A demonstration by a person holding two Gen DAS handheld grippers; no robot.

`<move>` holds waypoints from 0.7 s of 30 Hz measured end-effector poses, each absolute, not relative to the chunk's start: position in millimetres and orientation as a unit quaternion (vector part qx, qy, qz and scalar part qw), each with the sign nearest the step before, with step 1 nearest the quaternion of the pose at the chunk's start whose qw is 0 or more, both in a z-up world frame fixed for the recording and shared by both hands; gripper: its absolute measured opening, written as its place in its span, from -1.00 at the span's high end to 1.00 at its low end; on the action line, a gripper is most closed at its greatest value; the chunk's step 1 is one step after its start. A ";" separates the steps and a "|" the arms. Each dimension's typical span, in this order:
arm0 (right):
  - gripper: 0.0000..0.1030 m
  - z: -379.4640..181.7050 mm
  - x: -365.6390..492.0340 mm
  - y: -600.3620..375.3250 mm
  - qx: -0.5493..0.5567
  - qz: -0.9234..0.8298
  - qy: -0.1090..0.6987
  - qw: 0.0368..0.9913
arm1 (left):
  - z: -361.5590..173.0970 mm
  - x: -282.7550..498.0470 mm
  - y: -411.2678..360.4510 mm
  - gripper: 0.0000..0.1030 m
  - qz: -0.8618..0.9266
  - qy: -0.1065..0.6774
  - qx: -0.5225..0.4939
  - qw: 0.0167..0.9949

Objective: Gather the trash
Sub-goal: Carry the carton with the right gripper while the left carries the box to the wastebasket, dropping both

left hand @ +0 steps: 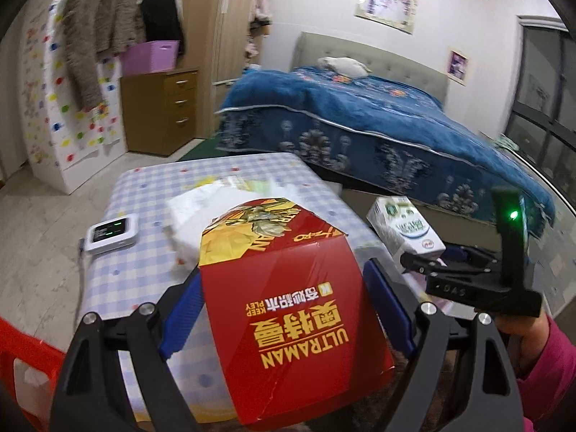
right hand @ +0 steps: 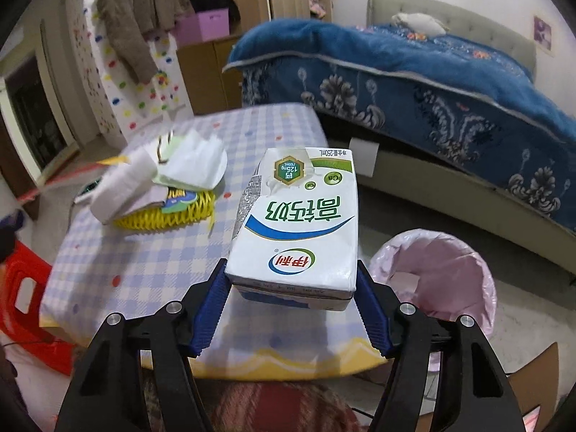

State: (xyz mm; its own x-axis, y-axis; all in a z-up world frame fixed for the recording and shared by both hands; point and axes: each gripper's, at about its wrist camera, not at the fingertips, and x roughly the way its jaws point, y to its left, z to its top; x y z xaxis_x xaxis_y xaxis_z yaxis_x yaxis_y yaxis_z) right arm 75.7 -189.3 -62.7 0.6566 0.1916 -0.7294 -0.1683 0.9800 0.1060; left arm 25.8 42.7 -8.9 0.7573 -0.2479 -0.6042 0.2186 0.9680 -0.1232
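we grip a creased red cardboard box [left hand: 288, 309] w/ left gripper [left hand: 284, 306]; right gripper [right hand: 291, 298] clamps a glossy, dented milk carton [right hand: 298, 226].

Red/yellow box [left hand: 288, 288]; white/green carton [right hand: 298, 230]; blue-check tablecloth [right hand: 151, 252]; pink bin liner [right hand: 439, 270].

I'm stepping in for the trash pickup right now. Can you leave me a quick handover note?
Left gripper: shut on the red Ultraman box, above the checked table.
Right gripper: shut on the white milk carton, at the table's edge.
Pink-lined trash bin: on the floor right of the table; nothing visible inside.
Left to do: bin both items, then the paper scraps and yellow foam net on the table.
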 end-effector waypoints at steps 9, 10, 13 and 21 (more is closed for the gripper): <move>-0.29 -51.9 41.9 -257.7 0.057 0.067 0.391 0.916 | -19.9 42.0 -41.5 -0.61 -0.210 0.337 0.015 0.918; -0.29 -52.9 39.3 -264.5 0.060 0.061 0.391 0.916 | -21.0 44.2 -53.6 -0.61 -0.220 0.338 0.023 0.915; -0.30 -57.6 32.3 -290.0 0.070 0.038 0.395 0.915 | -24.8 50.5 -82.4 -0.61 -0.244 0.340 0.041 0.907; -0.30 -85.7 30.1 -350.7 0.091 -0.016 0.423 0.902 | -44.7 87.2 -155.8 -0.61 -0.298 0.366 0.066 0.879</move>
